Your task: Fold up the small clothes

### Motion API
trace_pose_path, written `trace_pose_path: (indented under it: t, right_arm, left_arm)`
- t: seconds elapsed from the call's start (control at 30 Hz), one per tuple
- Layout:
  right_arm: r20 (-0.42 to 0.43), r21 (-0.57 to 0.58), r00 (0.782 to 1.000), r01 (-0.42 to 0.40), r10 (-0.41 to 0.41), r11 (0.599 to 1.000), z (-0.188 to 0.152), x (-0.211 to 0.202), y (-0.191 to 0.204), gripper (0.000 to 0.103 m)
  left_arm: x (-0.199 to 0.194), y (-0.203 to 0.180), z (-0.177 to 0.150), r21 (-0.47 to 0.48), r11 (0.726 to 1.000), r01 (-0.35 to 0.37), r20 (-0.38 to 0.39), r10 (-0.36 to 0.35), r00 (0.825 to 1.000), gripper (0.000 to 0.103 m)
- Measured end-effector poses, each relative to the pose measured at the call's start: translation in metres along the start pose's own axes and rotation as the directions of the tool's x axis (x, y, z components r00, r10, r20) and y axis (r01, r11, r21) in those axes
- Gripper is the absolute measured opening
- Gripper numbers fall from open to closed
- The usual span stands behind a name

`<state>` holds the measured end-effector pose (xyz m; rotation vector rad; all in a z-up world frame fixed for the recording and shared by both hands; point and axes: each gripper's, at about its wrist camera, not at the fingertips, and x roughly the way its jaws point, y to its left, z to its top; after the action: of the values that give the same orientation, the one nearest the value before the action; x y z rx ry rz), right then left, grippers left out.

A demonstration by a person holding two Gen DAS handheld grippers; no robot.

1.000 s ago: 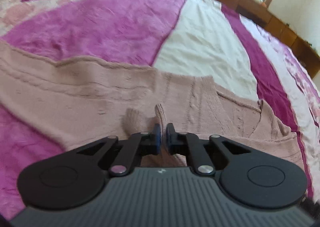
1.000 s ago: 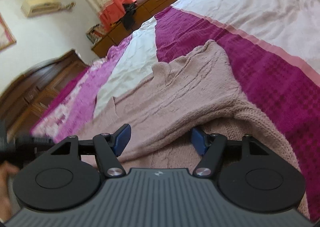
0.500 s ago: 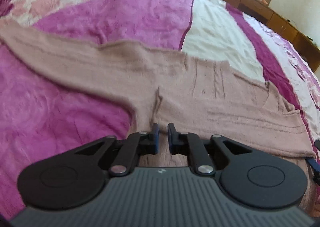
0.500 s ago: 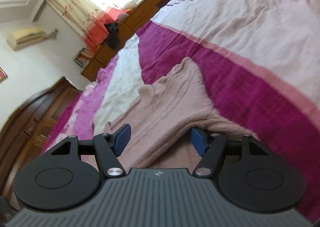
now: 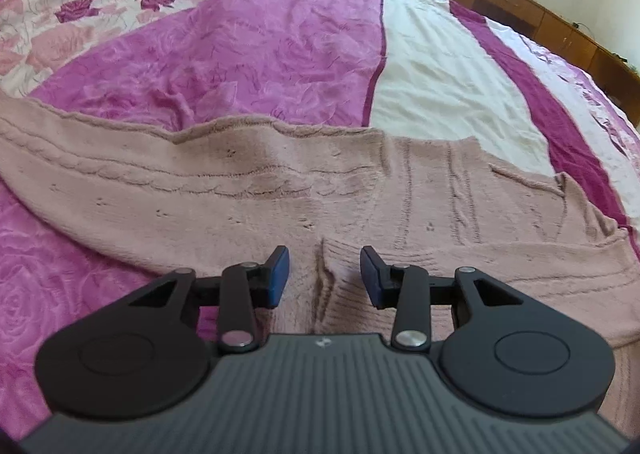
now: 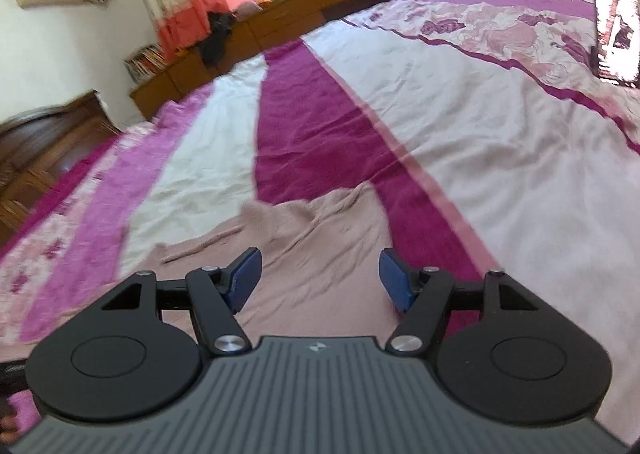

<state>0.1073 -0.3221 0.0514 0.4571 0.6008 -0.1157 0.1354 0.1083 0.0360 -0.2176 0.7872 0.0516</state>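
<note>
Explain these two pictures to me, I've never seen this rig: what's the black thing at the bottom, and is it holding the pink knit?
Each picture comes from a camera on a handheld two-finger gripper, looking along its blue-padded fingers. The black shape is the gripper body. The left gripper is open above a crease in the pink knitted sweater, which lies spread on the purple and white bedspread. The right gripper is also open, over another part of the sweater. Neither holds anything.

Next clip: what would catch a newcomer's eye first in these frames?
A dusty-pink knit sweater lies spread flat across the magenta-and-white bedspread. Both the left gripper and the right gripper hover open just above it, gripping nothing.
</note>
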Motion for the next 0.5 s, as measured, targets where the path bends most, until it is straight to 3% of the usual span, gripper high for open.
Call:
trace_pose_path:
  t: [0.1,0.3,0.37,0.4,0.43,0.5]
  right_arm:
    - [-0.03,-0.02,0.997,0.071,-0.071,0.997,0.01,0.041,0.0,0.072]
    - [-0.034,-0.07,0.996,0.076,-0.079,0.995,0.006,0.075,0.002,0.071]
    - [-0.018,-0.098,0.997,0.077,-0.079,0.992,0.002,0.075,0.003,0.055]
    - [-0.014,-0.103,0.997,0.073,-0.075,0.992,0.0,0.075,0.002,0.036]
    - [-0.009,-0.097,0.998,0.063,-0.064,0.993,-0.001,0.074,0.001,0.024]
    - [0.034,-0.093,0.999,0.042,-0.039,0.995,-0.001,0.066,-0.001,0.013]
  left_arm:
    - [0.005,0.001,0.0,-0.003,1.0,0.012,0.005,-0.012,1.0,0.041]
    - [0.006,-0.006,-0.005,0.055,0.996,0.068,0.011,-0.069,0.998,0.04]
    - [0.005,-0.012,-0.01,0.101,0.993,0.06,0.02,-0.062,0.998,0.037]
    - [0.005,-0.016,-0.013,0.127,0.99,0.056,0.028,-0.061,0.998,0.016]
    - [0.005,-0.019,-0.014,0.142,0.987,0.072,0.028,-0.076,0.997,0.011]
    - [0.001,-0.024,-0.015,0.154,0.984,0.085,0.055,-0.094,0.994,0.011]
